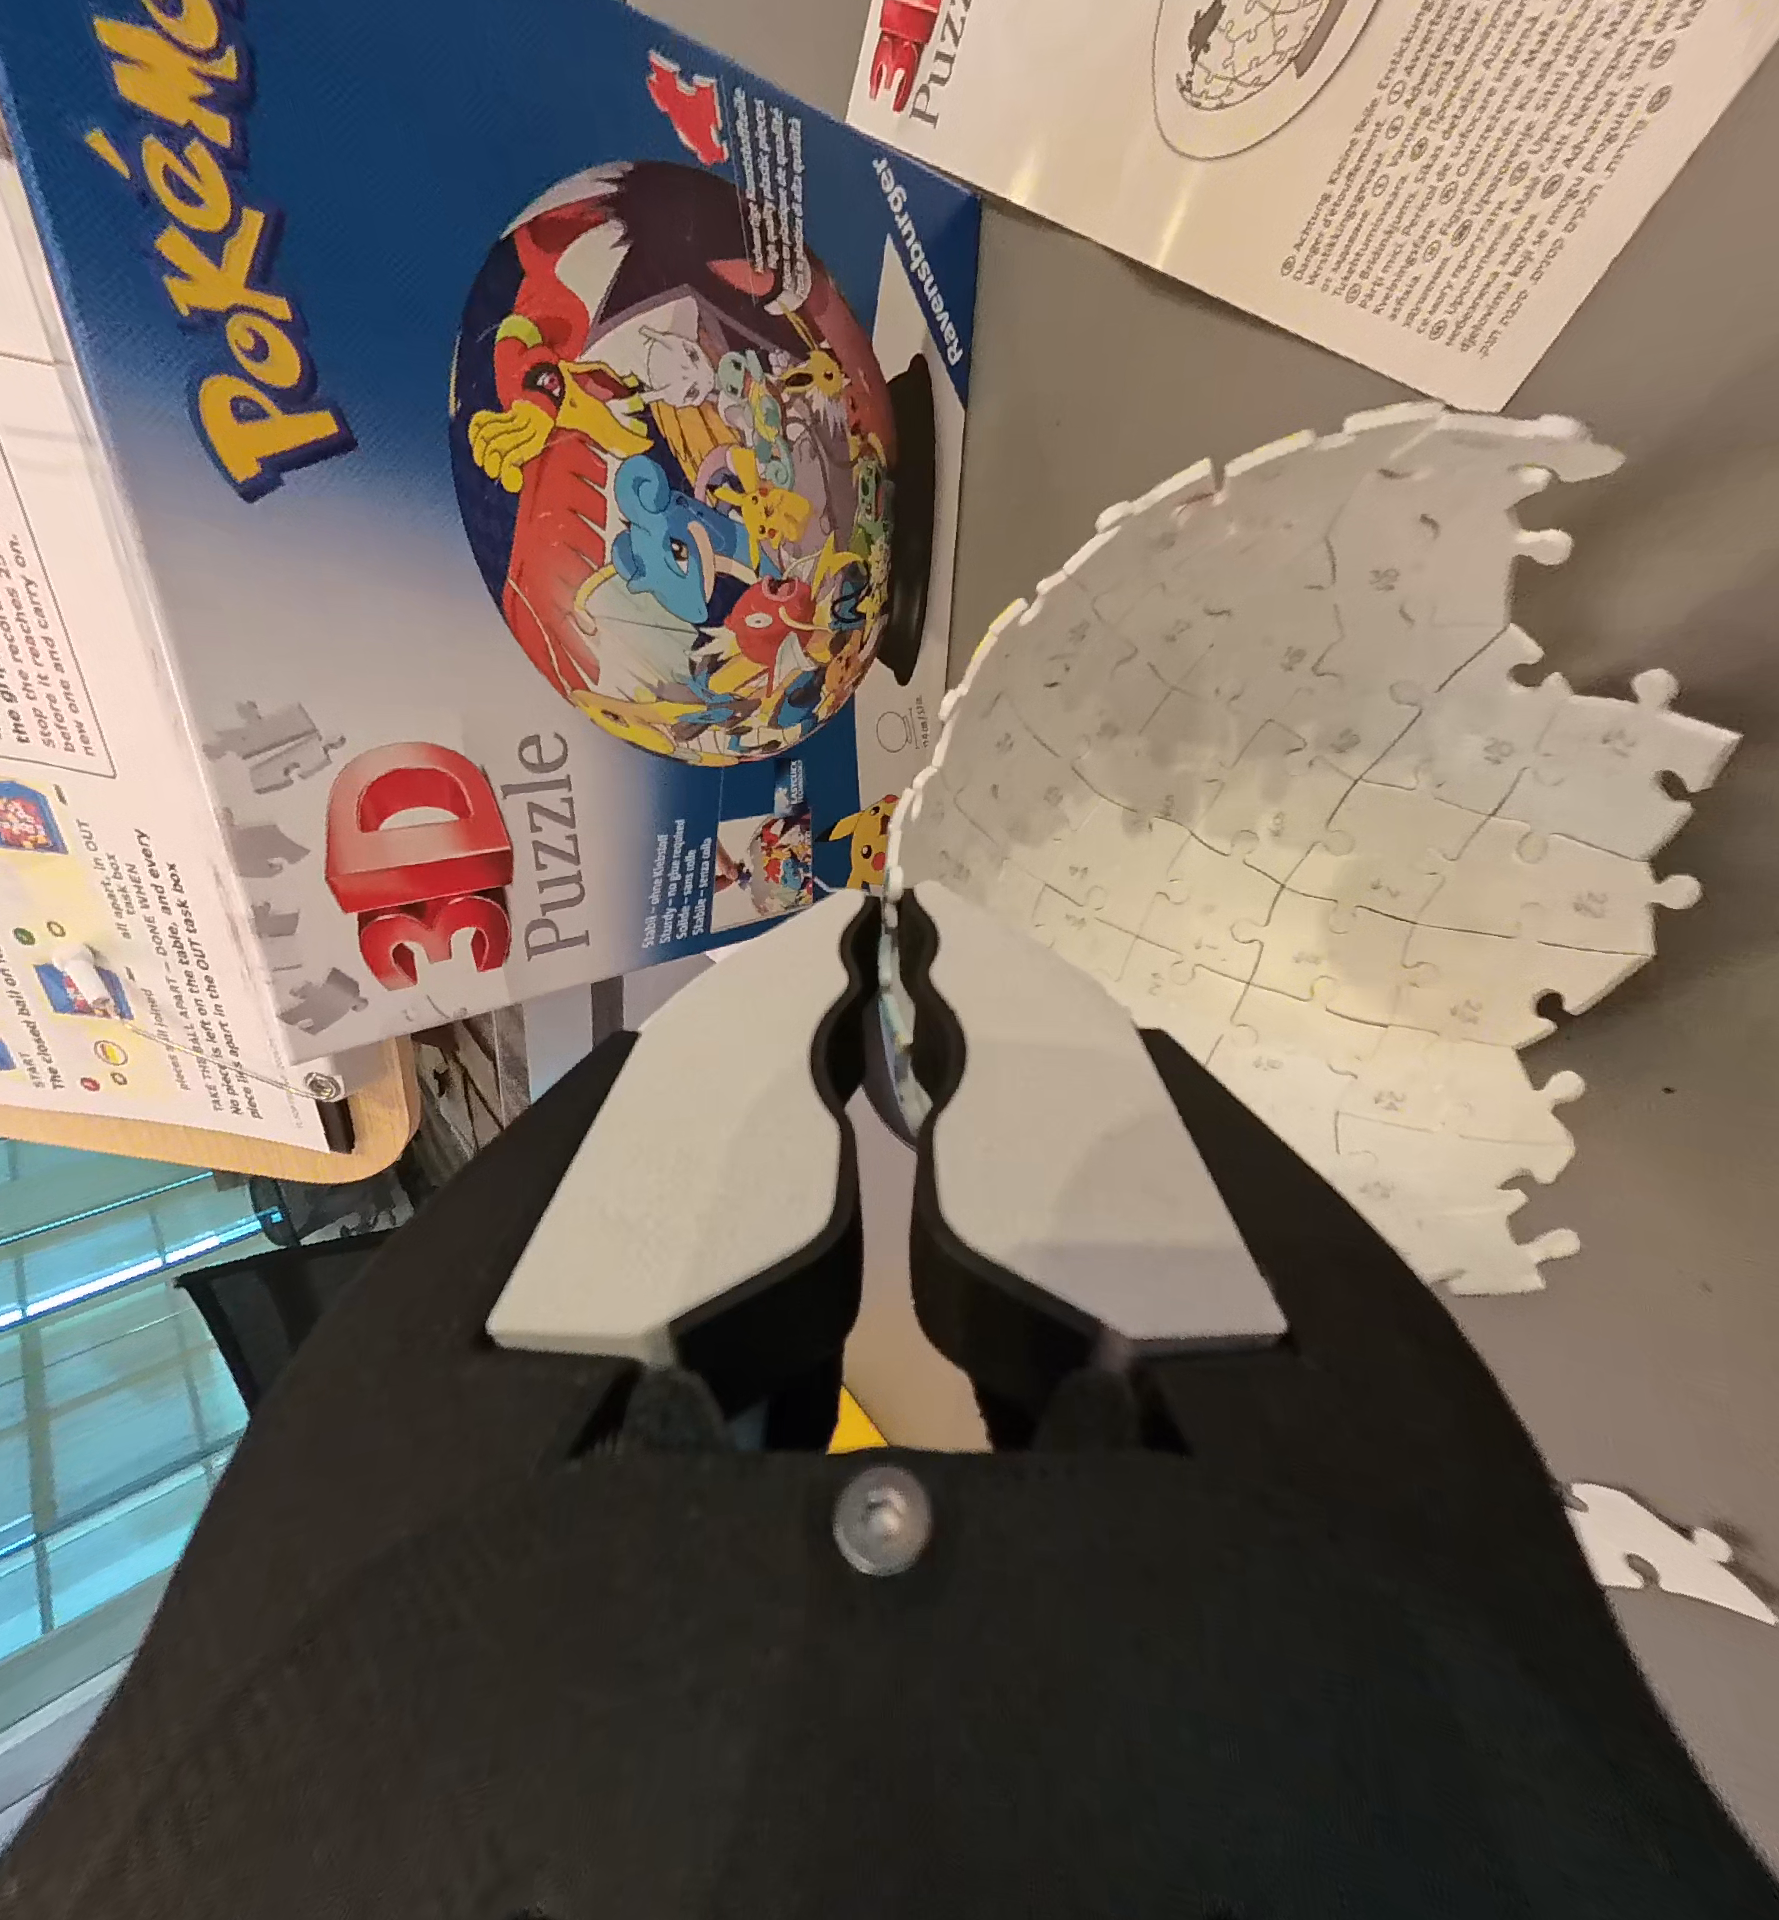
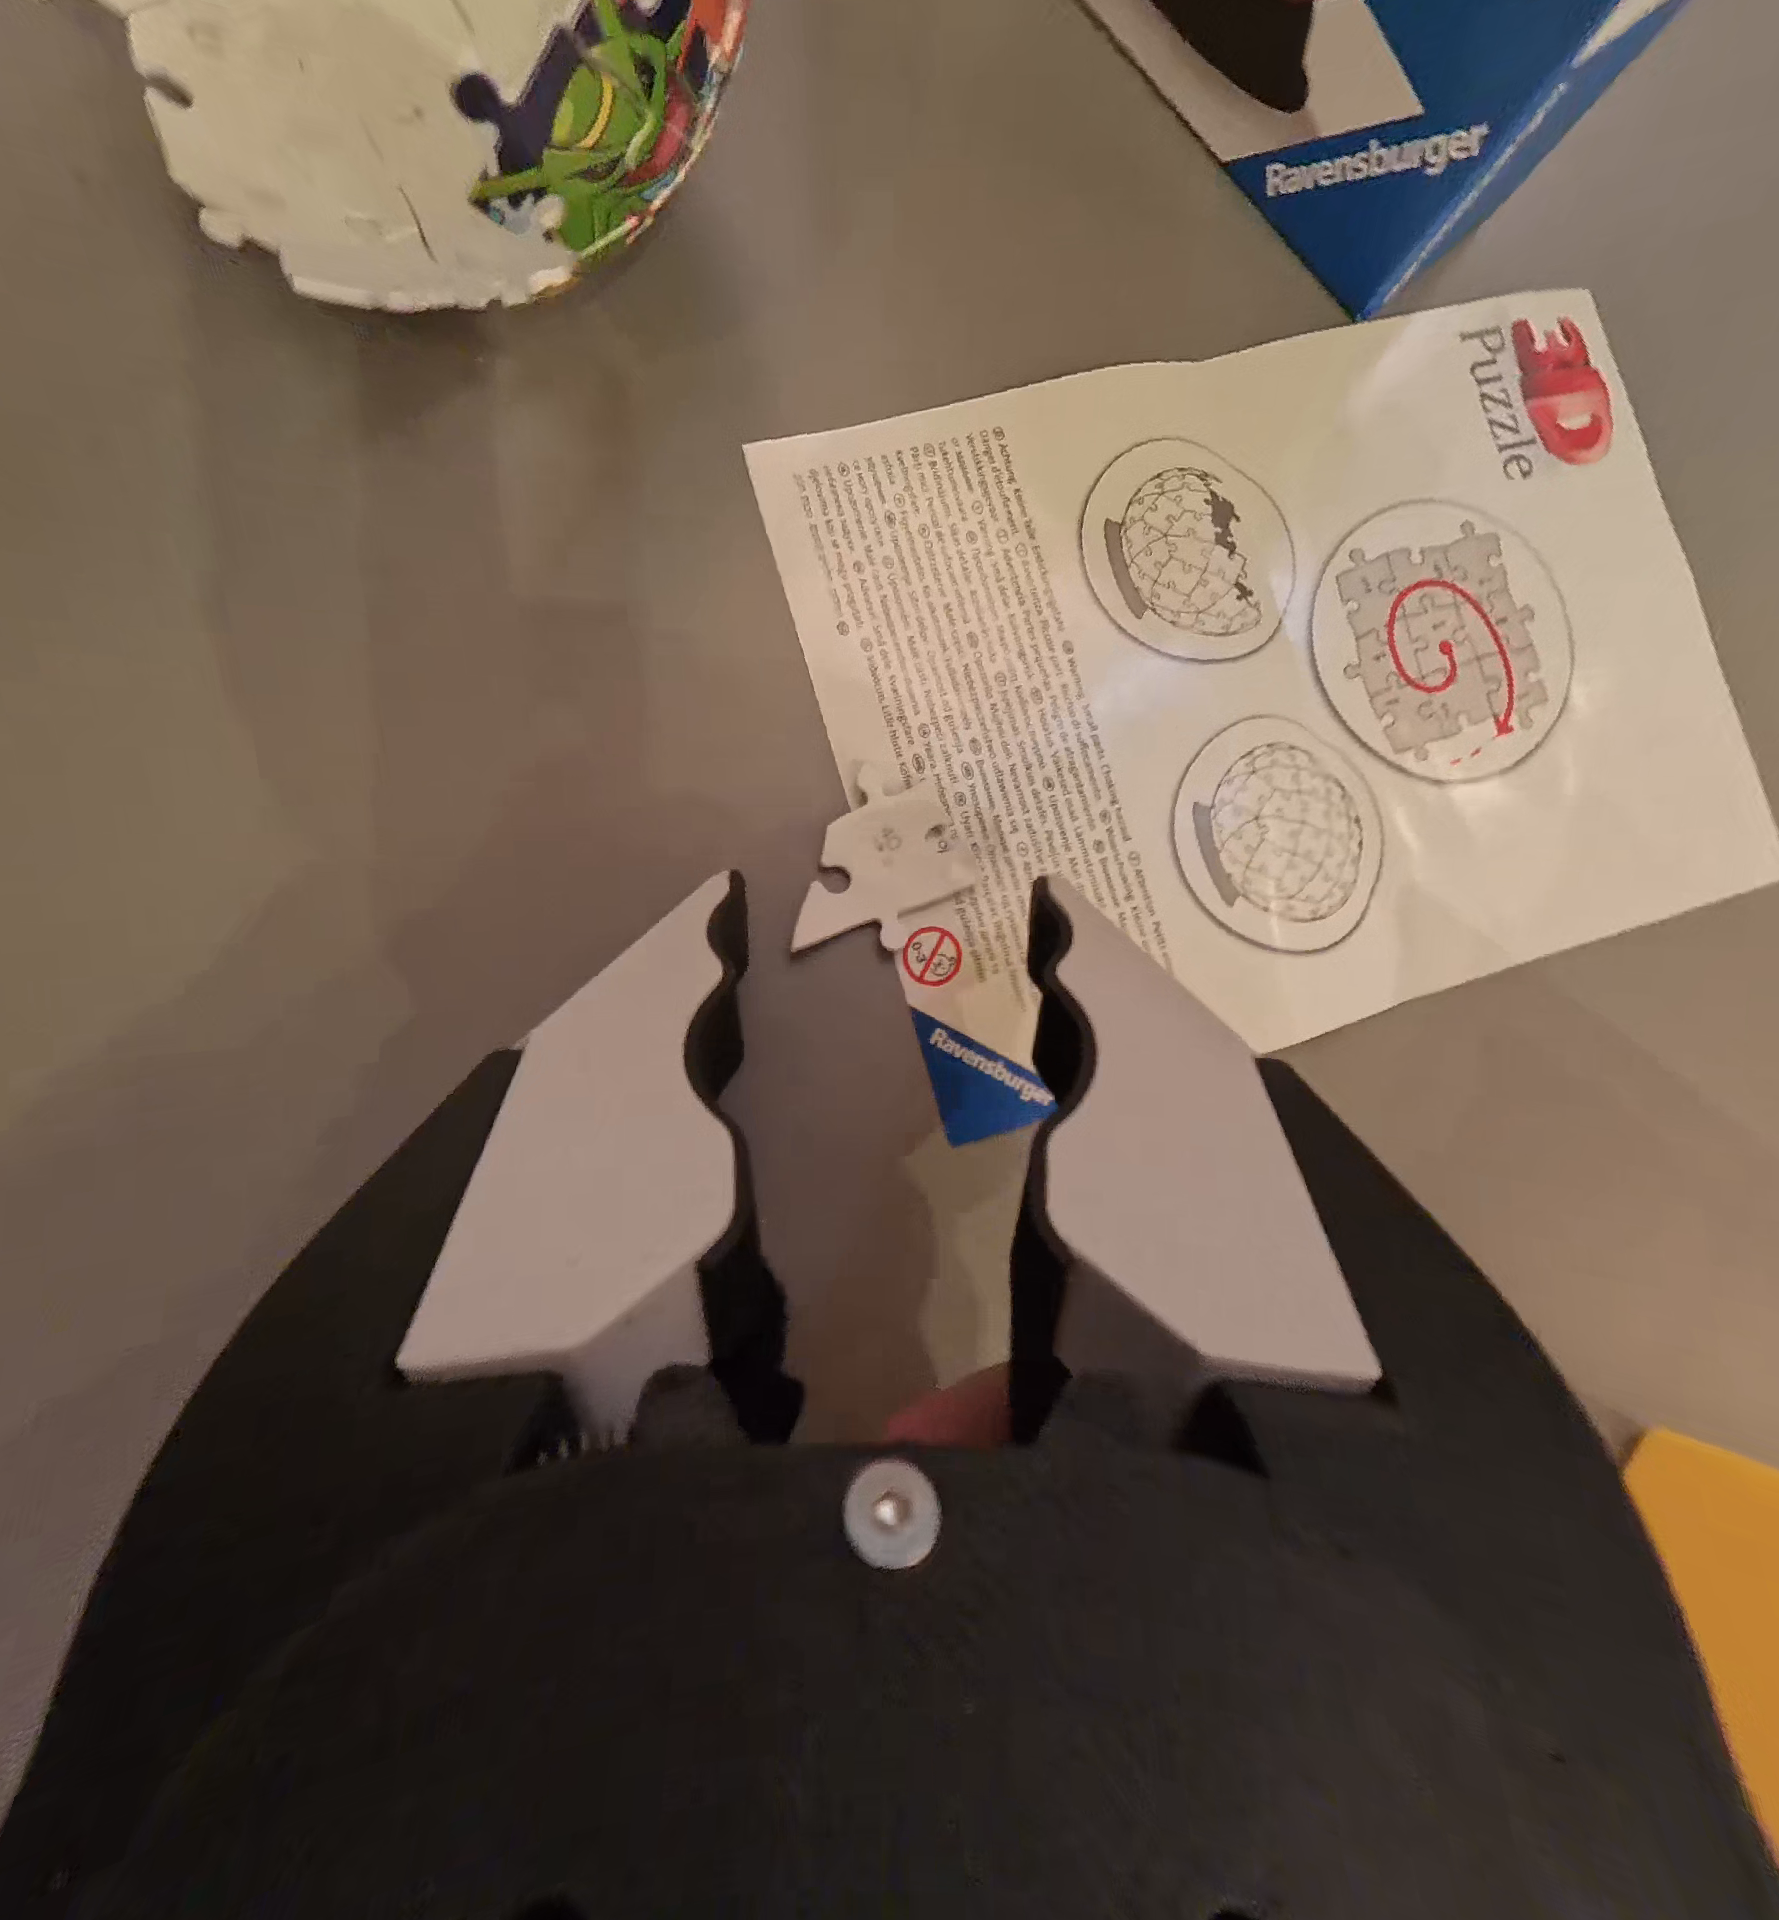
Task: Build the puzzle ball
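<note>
My left gripper point(image 1: 890, 920) is shut on the rim of the partly built puzzle ball point(image 1: 1280, 831), a curved shell of joined pieces whose white inner side faces me. The same shell shows at the top left of the right wrist view point(image 2: 345, 177), white inside, with a colourful printed outside. My right gripper point(image 2: 885, 894) is open, just above the grey table. A single white puzzle piece point(image 2: 885, 862) lies face down right in front of its fingertips, partly on the instruction sheet point(image 2: 1280, 665). Another loose white piece point(image 1: 1654, 1558) lies on the table at the right of the left wrist view.
The blue puzzle box point(image 1: 511, 499) lies to the left of the shell and shows at the top right of the right wrist view point(image 2: 1436, 166). The instruction sheet also shows in the left wrist view point(image 1: 1384, 177). A printed sheet on a wooden board point(image 1: 54, 727) lies far left. A yellow object point(image 2: 1758, 1621) sits bottom right. Some 20 centimeters of space lies between my two pairs of fingers.
</note>
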`<state>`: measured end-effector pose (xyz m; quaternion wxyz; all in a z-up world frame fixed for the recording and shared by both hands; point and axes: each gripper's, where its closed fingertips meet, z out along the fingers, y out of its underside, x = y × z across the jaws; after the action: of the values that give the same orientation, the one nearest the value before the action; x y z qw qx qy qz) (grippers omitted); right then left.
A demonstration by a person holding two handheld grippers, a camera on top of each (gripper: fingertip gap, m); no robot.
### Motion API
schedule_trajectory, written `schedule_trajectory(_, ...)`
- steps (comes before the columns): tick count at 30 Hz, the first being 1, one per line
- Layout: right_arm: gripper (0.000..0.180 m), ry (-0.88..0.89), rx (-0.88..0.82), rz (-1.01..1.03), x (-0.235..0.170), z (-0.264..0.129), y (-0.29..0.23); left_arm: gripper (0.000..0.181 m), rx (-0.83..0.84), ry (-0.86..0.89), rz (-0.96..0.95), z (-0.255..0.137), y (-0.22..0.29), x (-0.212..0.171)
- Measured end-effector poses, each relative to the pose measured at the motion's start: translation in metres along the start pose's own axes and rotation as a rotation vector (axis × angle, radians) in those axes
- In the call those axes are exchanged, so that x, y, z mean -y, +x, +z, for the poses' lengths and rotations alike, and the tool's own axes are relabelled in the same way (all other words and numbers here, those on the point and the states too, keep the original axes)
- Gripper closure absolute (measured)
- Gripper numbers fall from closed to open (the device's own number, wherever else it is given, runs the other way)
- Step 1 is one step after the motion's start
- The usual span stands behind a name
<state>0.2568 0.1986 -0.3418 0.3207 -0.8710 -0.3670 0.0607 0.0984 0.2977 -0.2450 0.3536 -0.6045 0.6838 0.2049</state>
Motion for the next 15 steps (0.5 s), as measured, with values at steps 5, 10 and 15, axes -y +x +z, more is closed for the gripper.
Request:
schedule_trajectory(5, 0.125, -0.025, 0.142, -0.137, 0.0002, 0.0059, -0.0004, 0.178, 0.000, 0.001, 0.001, 0.0000, -0.0001, 0.0026)
schedule_trajectory(10, 0.138, -0.061, 0.272, -0.158, -0.0033, 0.0063, -0.0059, 0.178, 0.000, 0.001, 0.000, -0.0005, 0.0002, 0.0031)
schedule_trajectory(15, 0.157, -0.009, 0.259, -0.119, -0.0015, 0.0071, -0.0045, 0.178, 0.000, 0.002, 0.002, -0.0005, 0.0008, 0.0024)
